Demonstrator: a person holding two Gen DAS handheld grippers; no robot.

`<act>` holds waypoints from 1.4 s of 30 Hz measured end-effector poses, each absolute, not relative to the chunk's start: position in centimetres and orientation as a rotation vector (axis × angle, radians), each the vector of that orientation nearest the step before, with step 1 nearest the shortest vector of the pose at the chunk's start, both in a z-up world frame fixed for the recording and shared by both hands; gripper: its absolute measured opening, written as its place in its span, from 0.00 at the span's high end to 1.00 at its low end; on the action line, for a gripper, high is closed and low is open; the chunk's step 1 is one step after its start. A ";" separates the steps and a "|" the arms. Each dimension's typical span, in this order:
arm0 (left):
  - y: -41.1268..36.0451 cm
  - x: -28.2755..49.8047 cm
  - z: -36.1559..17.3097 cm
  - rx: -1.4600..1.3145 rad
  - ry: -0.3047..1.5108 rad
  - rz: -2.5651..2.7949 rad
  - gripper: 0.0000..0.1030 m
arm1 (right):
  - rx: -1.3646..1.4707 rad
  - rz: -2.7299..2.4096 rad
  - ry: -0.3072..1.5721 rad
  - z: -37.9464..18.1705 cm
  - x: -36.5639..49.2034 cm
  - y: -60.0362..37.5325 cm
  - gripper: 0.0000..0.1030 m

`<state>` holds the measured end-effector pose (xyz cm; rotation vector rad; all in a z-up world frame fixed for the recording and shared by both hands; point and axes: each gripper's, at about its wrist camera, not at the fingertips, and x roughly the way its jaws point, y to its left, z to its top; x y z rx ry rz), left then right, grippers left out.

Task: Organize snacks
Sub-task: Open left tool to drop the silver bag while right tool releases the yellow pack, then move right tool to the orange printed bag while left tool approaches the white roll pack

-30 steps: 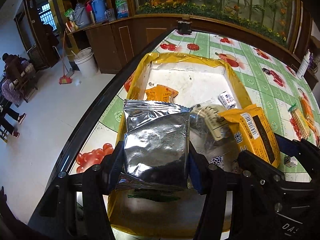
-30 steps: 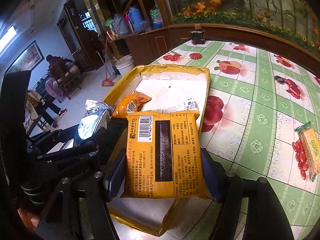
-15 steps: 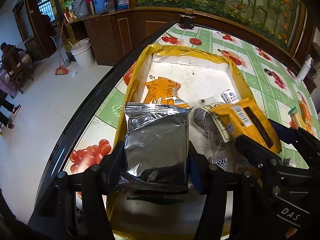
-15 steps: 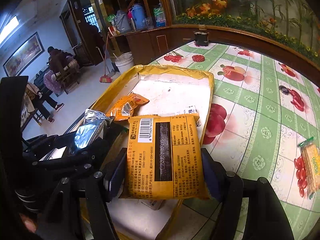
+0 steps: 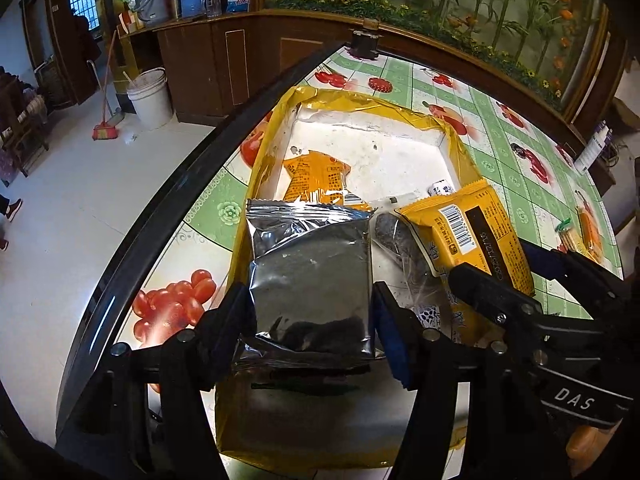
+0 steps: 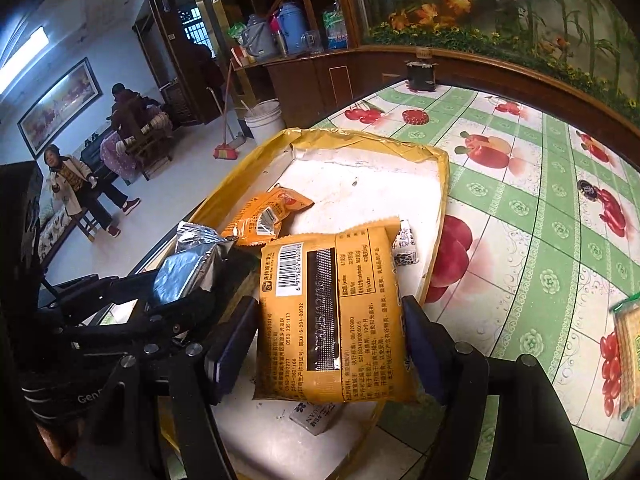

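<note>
My left gripper [image 5: 312, 312] is shut on a silver foil snack packet [image 5: 310, 276] and holds it above the near end of a yellow-rimmed white tray [image 5: 360, 136]. My right gripper [image 6: 330, 340] is shut on a yellow snack packet [image 6: 332, 312] with a barcode, held over the tray's [image 6: 436, 208] near right side. The yellow packet also shows in the left wrist view [image 5: 472, 232], the silver one in the right wrist view [image 6: 188, 268]. An orange packet [image 5: 316, 176] lies inside the tray, also in the right wrist view [image 6: 268, 212].
A clear bag of dark snacks [image 5: 400, 240] and small white sachets [image 6: 404, 248] lie in the tray. A cracker pack [image 6: 628, 344] lies on the fruit-patterned tablecloth [image 6: 540, 240] at right. The table's black edge [image 5: 160, 208] runs left; floor and bucket [image 5: 150, 96] beyond.
Both grippers have risen and drawn back slightly with their packets still held; the tray and orange packet look farther off. Nothing was let go.
</note>
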<state>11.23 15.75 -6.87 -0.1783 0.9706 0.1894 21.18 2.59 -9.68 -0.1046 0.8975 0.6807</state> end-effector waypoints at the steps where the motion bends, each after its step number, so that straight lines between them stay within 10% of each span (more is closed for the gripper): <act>1: 15.6 11.1 -6.7 -0.175 0.965 0.188 0.37 | -0.102 0.683 0.900 -9.6 21.1 2.5 0.28; 42: -0.1 3.5 -0.3 0.046 0.767 -0.040 0.24 | 0.182 0.197 0.808 -8.3 1.2 -27.7 0.19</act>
